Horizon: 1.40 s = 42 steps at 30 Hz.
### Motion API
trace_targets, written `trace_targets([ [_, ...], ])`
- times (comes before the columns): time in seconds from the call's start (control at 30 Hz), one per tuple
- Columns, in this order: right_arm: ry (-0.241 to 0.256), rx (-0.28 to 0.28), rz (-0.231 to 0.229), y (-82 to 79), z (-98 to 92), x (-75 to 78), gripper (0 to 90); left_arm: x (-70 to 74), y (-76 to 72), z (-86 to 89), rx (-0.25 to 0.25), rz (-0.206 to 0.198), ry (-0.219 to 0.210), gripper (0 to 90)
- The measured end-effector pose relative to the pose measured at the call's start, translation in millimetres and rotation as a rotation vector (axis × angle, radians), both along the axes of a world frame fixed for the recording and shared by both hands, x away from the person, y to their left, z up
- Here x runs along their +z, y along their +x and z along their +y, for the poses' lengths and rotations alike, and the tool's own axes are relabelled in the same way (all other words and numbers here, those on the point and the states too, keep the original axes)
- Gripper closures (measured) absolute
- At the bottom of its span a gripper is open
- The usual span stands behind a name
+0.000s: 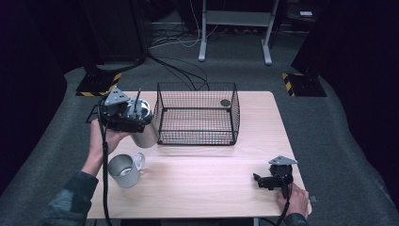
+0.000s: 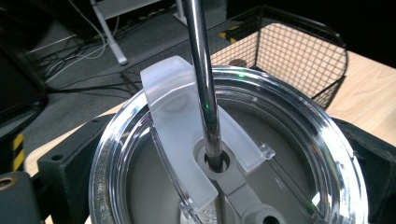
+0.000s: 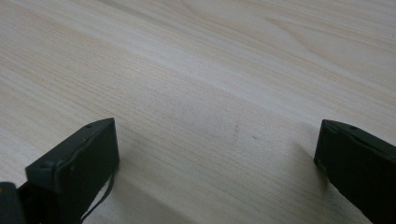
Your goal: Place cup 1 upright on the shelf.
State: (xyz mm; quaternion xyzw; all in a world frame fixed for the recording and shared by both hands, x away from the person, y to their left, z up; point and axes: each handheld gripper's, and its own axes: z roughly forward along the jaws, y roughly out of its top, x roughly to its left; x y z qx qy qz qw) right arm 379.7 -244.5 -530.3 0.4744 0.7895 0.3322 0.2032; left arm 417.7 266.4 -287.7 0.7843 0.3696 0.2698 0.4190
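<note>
- Left gripper (image 1: 133, 123) is up off the worktop (image 1: 211, 174), its fingers clamped on the steel tumbler (image 1: 146, 132), which hangs just at nine o'clock of the wire basket (image 1: 197, 113).
- The tumbler's clear lid (image 2: 299, 121) and metal straw (image 2: 203, 79) loom right at the left gripper's camera.
- The steel mug (image 1: 124, 170) stands on the worktop at six o'clock of the tumbler, apart from it.
- Right gripper (image 1: 259, 180) rests low at the worktop's four o'clock corner, fingers (image 3: 74, 163) wide apart, holding nothing.
</note>
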Motion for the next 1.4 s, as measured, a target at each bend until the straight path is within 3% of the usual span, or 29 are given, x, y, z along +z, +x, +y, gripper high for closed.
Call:
trace_targets([
  [0.43, 0.000, 0.000, 0.000, 0.0, 0.0, 0.0, 0.0, 1.4, 7.1, -29.9, -0.067, 0.014, -0.004, 4.1],
  [0.73, -0.001, 0.002, 0.000, 0.1, -0.1, 0.0, 0.0, 2.2, 15.7, -47.4, -0.083, 0.008, -0.020, 4.1],
  [1.17, 0.004, -0.004, 0.004, -0.3, 0.4, 0.0, 0.0, 6.9, 33.5, -72.6, -0.098, 0.004, 0.015, 4.1],
  [1.4, 0.002, -0.002, 0.003, -0.1, 0.3, 0.0, 0.0, 8.9, 45.4, -86.6, -0.099, 0.003, 0.010, 4.1],
])
